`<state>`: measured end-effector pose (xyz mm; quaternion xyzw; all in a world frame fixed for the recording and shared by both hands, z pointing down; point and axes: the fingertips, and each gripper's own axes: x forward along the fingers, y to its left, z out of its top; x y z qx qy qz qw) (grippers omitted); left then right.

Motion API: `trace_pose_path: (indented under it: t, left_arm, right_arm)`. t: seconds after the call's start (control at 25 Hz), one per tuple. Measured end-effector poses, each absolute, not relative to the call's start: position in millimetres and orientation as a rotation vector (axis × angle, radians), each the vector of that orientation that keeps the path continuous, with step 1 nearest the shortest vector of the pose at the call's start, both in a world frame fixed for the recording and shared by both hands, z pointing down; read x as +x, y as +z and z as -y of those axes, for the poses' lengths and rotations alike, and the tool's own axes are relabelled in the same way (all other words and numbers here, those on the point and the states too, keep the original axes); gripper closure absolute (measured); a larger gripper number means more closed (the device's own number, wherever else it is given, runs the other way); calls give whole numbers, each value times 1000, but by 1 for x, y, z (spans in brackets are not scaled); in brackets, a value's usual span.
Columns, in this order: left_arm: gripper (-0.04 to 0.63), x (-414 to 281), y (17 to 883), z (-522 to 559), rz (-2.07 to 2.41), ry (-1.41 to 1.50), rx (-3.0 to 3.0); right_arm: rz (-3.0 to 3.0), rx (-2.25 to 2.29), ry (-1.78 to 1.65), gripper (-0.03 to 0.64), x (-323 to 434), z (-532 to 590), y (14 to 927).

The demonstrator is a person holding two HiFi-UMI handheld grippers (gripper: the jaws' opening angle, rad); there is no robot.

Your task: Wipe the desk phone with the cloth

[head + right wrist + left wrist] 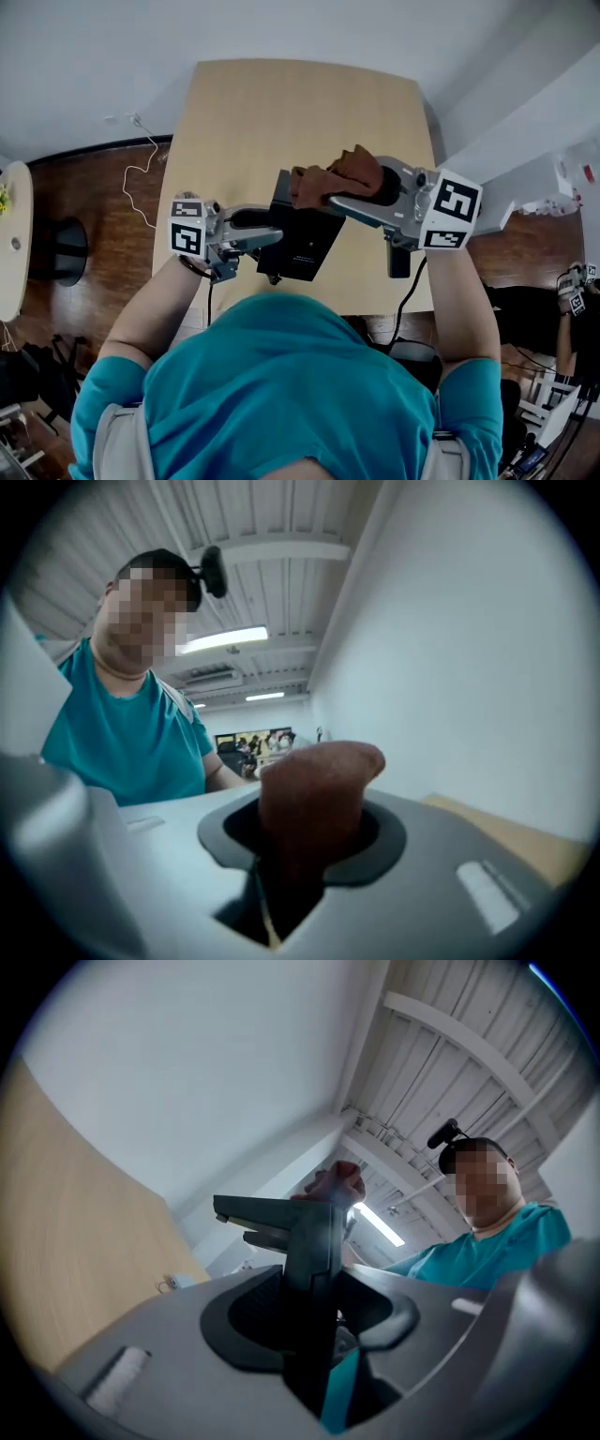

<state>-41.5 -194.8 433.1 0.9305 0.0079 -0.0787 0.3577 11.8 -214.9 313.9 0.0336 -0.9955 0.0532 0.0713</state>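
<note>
Desk phone [302, 234] | gripped in left tool [274, 236], held level | right tool [330, 199] clamped on cloth [330, 176], atop phone

Cloth [336, 178] was brown fabric, soft and matt. Desk phone [302, 239] casing was black plastic, matt. Bench [281, 112] top was pale wood, smooth. Floor [103, 187] was dark wood, slightly glossy.

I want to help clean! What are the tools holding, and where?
Left tool clamps the desk phone by its side edge; right tool pinches the cloth, bunched between its jaws.
</note>
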Motion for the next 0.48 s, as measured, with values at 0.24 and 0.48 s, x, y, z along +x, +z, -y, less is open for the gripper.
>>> trace_pose_path:
  t: [0.24,0.48]
  left_arm:
    - [410,-39,432,189,-50,-163,2445]
    - [410,-41,434,188,-45,-191,2451]
  right_arm:
    - [2746,-155,465,479,-30,217,361]
    - [2707,-136,587,480,35,204,377]
